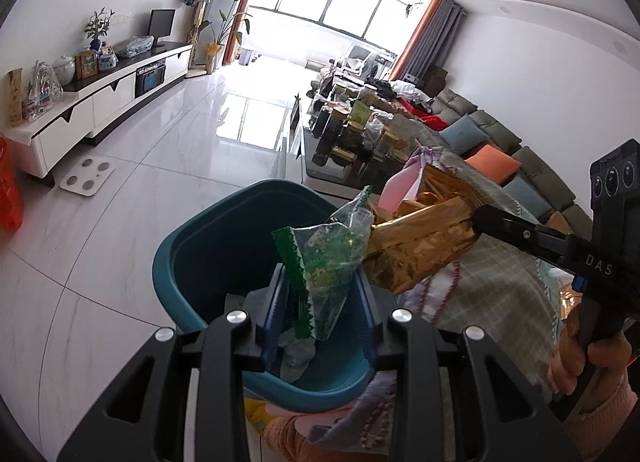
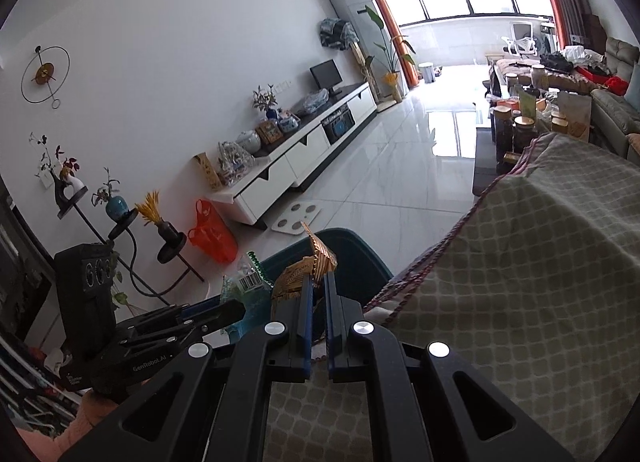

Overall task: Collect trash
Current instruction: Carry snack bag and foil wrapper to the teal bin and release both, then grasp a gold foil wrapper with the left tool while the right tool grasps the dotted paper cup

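A teal trash bin (image 1: 208, 246) stands on the floor beside a cloth-covered table. My left gripper (image 1: 320, 286) is open over the bin, and a clear green-edged wrapper (image 1: 328, 258) hangs between its fingers, resting against the left one. My right gripper (image 2: 318, 282) is shut on a crumpled gold wrapper (image 2: 308, 270) just above the bin rim (image 2: 360, 246). In the left wrist view the right gripper's fingers (image 1: 500, 221) pinch the gold wrapper (image 1: 416, 246) from the right. The green wrapper also shows in the right wrist view (image 2: 248, 282).
The checked tablecloth (image 2: 520, 282) covers the table at right. A white scale (image 1: 86, 175) and an orange bag (image 2: 212, 234) lie on the tiled floor. A coffee table with jars (image 1: 360, 133), a sofa and a white TV cabinet (image 1: 100, 101) stand farther off.
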`<state>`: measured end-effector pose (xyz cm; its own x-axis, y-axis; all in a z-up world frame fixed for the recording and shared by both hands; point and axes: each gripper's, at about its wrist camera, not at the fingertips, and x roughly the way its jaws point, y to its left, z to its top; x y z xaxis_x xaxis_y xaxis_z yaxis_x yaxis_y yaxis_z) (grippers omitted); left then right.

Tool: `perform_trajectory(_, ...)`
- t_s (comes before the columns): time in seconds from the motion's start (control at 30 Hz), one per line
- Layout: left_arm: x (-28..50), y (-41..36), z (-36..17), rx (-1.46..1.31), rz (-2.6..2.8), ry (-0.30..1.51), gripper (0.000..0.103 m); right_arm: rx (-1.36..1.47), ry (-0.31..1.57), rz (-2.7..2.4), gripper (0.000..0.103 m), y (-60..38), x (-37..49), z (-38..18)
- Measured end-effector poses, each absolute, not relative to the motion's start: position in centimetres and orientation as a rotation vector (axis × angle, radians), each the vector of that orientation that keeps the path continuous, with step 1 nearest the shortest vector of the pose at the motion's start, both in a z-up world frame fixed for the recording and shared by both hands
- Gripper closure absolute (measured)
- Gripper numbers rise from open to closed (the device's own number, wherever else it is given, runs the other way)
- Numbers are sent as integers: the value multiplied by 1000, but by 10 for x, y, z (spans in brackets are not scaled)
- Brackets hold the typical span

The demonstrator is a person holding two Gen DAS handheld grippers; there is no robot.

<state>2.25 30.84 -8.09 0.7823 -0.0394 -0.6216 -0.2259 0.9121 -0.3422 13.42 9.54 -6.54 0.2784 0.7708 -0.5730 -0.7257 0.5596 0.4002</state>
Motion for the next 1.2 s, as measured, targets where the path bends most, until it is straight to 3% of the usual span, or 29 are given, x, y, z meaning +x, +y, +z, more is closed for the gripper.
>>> perform_trajectory(0.23, 31, 316, -92, -444, 119, 702, 66, 53, 853, 1007, 93, 112, 138, -73)
perform_trajectory(0.47, 35, 320, -101, -471, 116, 721, 52, 78, 894, 1001, 88, 113, 143, -80)
perform_trajectory(0.53, 36, 320, -102, -476, 118, 720, 47, 85, 893, 995, 83, 110, 145, -79)
perform_trajectory(0.7, 34, 316, -97, -469, 111, 701, 47, 83, 874, 996, 82, 99, 139, -74)
perform_trajectory(0.83, 28, 303, -84, -429, 78, 655, 46, 73, 827, 985, 61, 80, 130, -64)
perform_trajectory(1.2, 30, 219, -49, -317, -160, 570, 41, 62, 652, 884, 51, -14, 97, -26)
